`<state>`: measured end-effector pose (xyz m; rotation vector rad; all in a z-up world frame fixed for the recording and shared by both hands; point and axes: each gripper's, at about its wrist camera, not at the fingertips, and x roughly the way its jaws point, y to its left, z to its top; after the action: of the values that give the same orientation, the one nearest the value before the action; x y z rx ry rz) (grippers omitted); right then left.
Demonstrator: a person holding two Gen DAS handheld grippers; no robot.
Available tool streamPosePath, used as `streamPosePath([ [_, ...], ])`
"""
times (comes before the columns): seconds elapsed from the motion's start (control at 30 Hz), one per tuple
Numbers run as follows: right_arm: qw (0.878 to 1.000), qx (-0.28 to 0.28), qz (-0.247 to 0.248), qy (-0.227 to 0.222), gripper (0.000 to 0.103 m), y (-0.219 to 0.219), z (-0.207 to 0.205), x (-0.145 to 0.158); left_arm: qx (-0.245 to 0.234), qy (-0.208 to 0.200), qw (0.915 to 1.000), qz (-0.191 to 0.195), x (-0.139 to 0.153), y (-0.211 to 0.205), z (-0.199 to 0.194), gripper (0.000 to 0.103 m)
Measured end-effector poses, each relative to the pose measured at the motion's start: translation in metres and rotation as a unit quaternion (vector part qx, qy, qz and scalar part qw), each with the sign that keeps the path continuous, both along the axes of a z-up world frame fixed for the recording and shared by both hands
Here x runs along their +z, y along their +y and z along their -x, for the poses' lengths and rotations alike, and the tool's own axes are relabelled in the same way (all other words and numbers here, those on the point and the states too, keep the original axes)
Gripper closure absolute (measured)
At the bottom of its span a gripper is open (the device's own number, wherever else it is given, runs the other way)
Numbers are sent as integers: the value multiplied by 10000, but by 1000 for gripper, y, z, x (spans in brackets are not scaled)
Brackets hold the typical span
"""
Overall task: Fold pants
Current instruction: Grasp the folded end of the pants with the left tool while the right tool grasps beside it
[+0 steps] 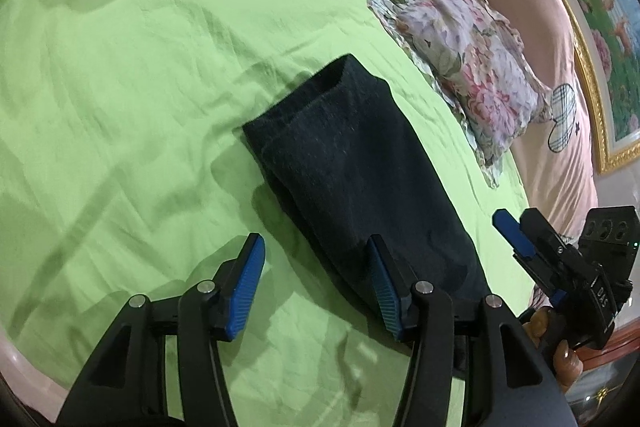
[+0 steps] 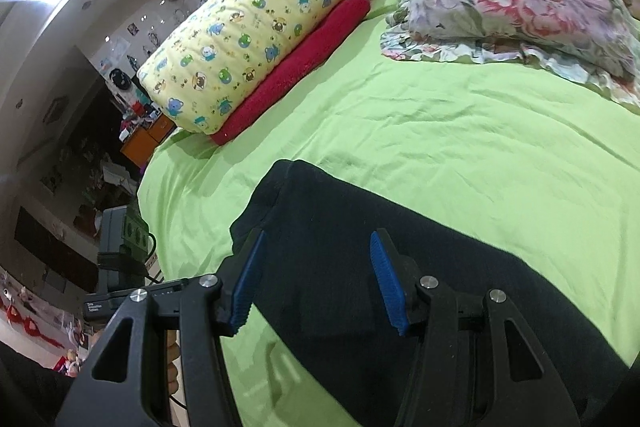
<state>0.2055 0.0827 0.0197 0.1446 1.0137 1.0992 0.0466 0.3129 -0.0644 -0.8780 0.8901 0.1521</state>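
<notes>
Dark navy pants (image 1: 356, 163) lie folded lengthwise on a green bedsheet (image 1: 132, 99), leg cuffs pointing away. My left gripper (image 1: 316, 283) is open and empty, hovering over the near left edge of the pants. My right gripper (image 1: 514, 235) shows at the right edge of the left wrist view, holding nothing I can see. In the right wrist view my right gripper (image 2: 316, 279) is open above the pants (image 2: 400, 267), holding nothing. The left gripper's body (image 2: 120, 251) shows at the left there.
A floral pillow (image 1: 464, 55) lies right of the pants. A yellow patterned pillow (image 2: 248, 35) rests on a red blanket (image 2: 296, 67) at the bed's far end. A pink headboard (image 1: 552, 39) and a gold-framed picture (image 1: 600, 99) stand behind. Cluttered shelves (image 2: 100, 147) line the room.
</notes>
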Motion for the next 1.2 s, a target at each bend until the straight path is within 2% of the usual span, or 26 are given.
streamPosePath([
  [0.47, 9975, 581, 368, -139, 48, 60, -27, -12, 222, 11, 9997, 121, -11, 10, -16, 46],
  [0.7, 9823, 1566, 967, -351, 48, 119, -33, -26, 248, -16, 9997, 72, -13, 11, -25, 42],
  [0.87, 9750, 1865, 1181, -254, 48, 148, -42, -40, 297, -27, 9996, 22, -13, 12, -31, 42],
  [0.9, 9742, 1924, 1174, -133, 51, 152, -46, -45, 304, -19, 9995, 6, -14, 12, -33, 42],
  [0.93, 9737, 1951, 1175, -2, 63, 154, -49, -48, 318, -17, 9995, 5, -14, 12, -34, 42],
  [1.0, 9743, 1916, 1180, 113, 73, 154, -52, -51, 365, -41, 9993, 8, -14, 13, -35, 42],
  [1.1, 9791, 1813, 900, 213, 79, 142, -53, -44, 379, -66, 9992, -64, -14, 13, -38, 44],
  [1.2, 9831, 1704, 582, 332, 81, 125, -54, -34, 331, -46, 9992, -232, -11, 9, -43, 46],
])
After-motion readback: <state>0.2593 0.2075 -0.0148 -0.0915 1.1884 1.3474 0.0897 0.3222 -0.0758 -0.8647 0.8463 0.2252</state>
